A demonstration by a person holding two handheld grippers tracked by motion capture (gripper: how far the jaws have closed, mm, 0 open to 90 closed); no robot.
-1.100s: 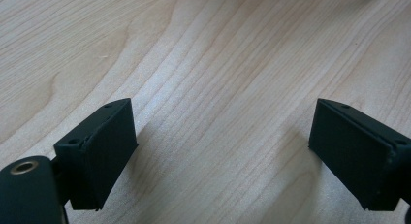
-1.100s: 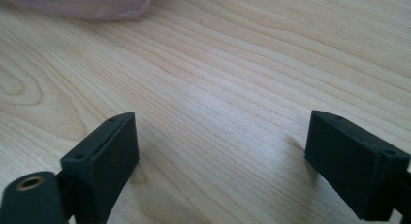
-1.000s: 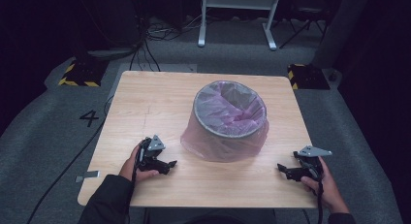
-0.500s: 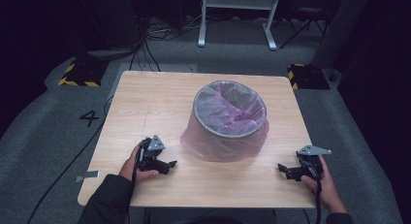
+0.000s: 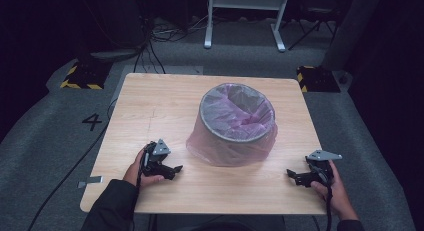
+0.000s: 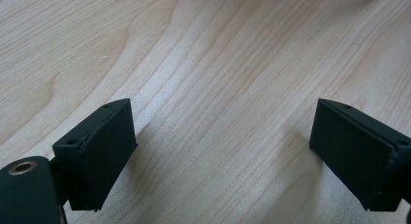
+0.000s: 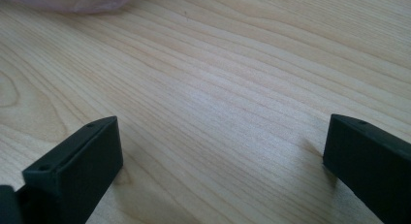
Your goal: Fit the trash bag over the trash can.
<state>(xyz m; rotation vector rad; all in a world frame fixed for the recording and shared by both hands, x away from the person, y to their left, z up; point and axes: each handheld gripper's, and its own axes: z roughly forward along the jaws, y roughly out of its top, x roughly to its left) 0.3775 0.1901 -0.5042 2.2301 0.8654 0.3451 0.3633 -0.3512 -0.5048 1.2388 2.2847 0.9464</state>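
Note:
A grey mesh bin [image 5: 237,123] lined with a pink plastic bag stands upright in the middle of the wooden table [image 5: 165,101]. The bag spills over its rim and down its sides. My left gripper [image 5: 176,172] rests on the table near the front left, pointing toward the bin, a short way from it. Its jaws stand wide apart over bare wood [image 6: 220,151]. My right gripper [image 5: 294,176] lies at the front right, pointing left. Its jaws have just opened to their widest, with nothing between them [image 7: 223,161]. An edge of the pink bag [image 7: 72,0] shows at the top left of the right gripper view.
Grey carpet with a painted number 4 [image 5: 92,122] surrounds the table. Yellow-and-black blocks [image 5: 80,77] [image 5: 316,79] sit at its far corners. Cables [image 5: 150,46] and a white metal frame [image 5: 245,16] lie behind. A tape strip [image 5: 90,181] is on the floor at the left.

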